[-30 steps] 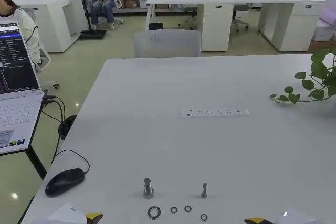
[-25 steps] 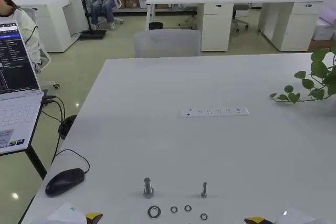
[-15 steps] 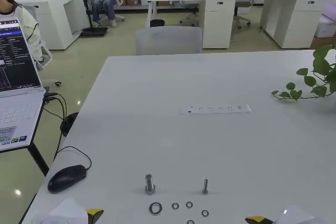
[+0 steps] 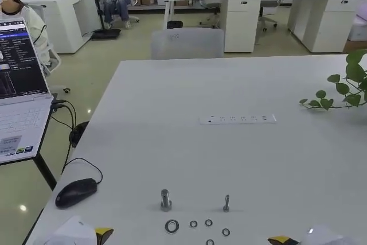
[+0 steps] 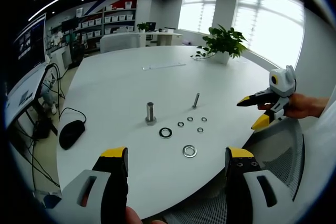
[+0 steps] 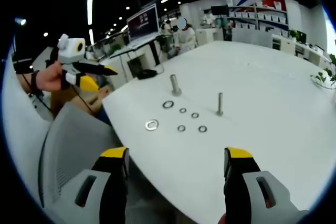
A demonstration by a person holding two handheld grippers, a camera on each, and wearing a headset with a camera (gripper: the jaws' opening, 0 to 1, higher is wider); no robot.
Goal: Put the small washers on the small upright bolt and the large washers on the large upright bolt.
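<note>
The left gripper (image 5: 176, 153) has its jaws spread wide with nothing between them, and it hangs just off the near edge of the white table (image 5: 121, 80). The right gripper (image 6: 176, 153) is also agape and empty, held off that same edge.

In the left gripper view, the work lies ahead at 12 o'clock. The two large washers (image 5: 189, 151) are nearest, the second at 11 o'clock from the first. The four small washers (image 5: 190, 119) form a loose cluster beyond them. The large upright bolt (image 5: 150, 114) stands at 11 o'clock from that cluster and the small upright bolt (image 5: 196, 100) at 1 o'clock, the two well apart. A computer mouse (image 5: 72, 133) sits off at 9 o'clock.

The task looks unstarted. Both bolts are bare and all six washers lie flat on the table, so every washer is left to pick up and thread. Judging by reach, a large washer would be the first one to take.
</note>
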